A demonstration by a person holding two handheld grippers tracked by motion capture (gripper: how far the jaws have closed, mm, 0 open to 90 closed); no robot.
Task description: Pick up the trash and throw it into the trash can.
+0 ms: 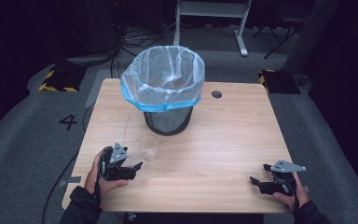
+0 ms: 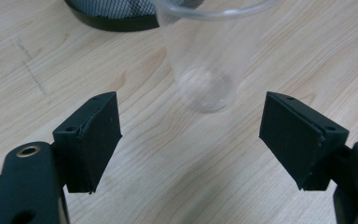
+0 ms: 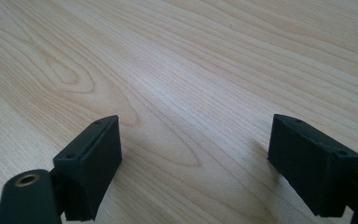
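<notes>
High view has my left gripper (image 1: pixel 131 166) low in the left part of the frame, its jaws spread with nothing between them, pointing toward the clear plastic cup (image 1: pixel 148 147) that stands upright on the wooden table (image 1: pixel 223 140) just beyond the tips. Past the cup, in the upper middle of the frame, sits a black mesh bin (image 1: pixel 168 120) lined with a clear bag with a blue band (image 1: pixel 164 77); the cup is near its base but apart from it.

Left gripper view looks along my two black jaws, wide apart at the bottom corners, and the cup (image 2: pixel 208 56) rises in the upper centre of the frame, ahead of the pads and touching neither one. The bin's dark rim (image 2: pixel 116 16) runs along the top edge behind it.

My right gripper (image 1: pixel 261 182) rests low at the right of the high view, well apart from the cup. Right gripper view shows its jaws spread too, bare wood grain (image 3: pixel 191 93) between them.
</notes>
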